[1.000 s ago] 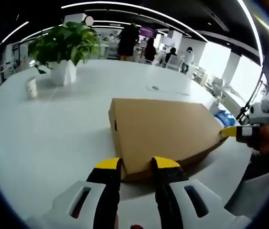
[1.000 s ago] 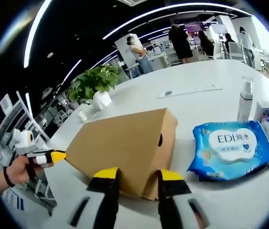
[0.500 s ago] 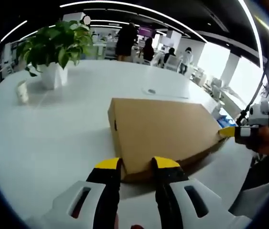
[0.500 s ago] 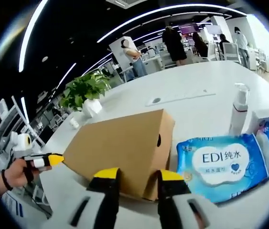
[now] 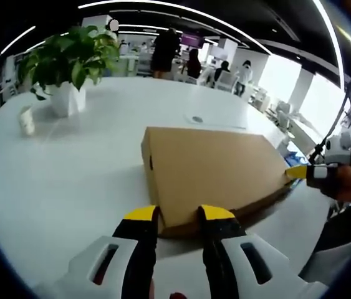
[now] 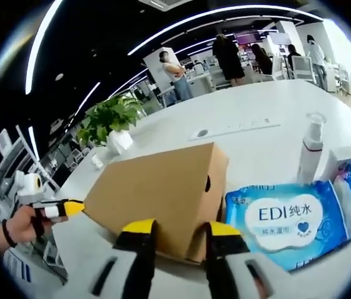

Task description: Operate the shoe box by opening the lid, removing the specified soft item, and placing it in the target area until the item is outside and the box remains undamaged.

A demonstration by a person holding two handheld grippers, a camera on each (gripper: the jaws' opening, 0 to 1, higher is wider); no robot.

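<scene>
In the left gripper view, my left tongs (image 5: 179, 215) sit at the near corner of the shoe box (image 5: 216, 165). The two yellow tips are a little apart, one on each side of the corner. I cannot tell if they are pinching the edge of the lid or just resting by it. The box lies flat on the white table (image 5: 57, 162) and its lid is shut. The soft thing must be inside, so I cannot see it. Far to the right, my right tongs (image 5: 298, 172) touch the other corner with a yellow tip. A plant in a white pot (image 5: 68, 65) and a small cup (image 5: 27, 119) stand well apart from the box.

If I lift only my corner, the lid could bend or tear. If I pinch too hard, the cardboard could get a dent.

In the right gripper view, my right tongs (image 6: 178, 227) are at their own corner of the box (image 6: 156, 187), tips a little apart. Again I cannot tell if they hold anything. My left tongs (image 6: 68, 208) show at the far left corner, with a hand (image 6: 19, 224) behind them. A blue pack of wet wipes (image 6: 287, 218) lies just beside the box, and a pump bottle (image 6: 310, 144) and a small white carton (image 6: 345, 159) stand behind the pack.

If the lid swings up fast, or the box slides that way, it could push the pack and knock the bottle over. If my two hands do not lift together, the whole box might come up and tip.
</scene>
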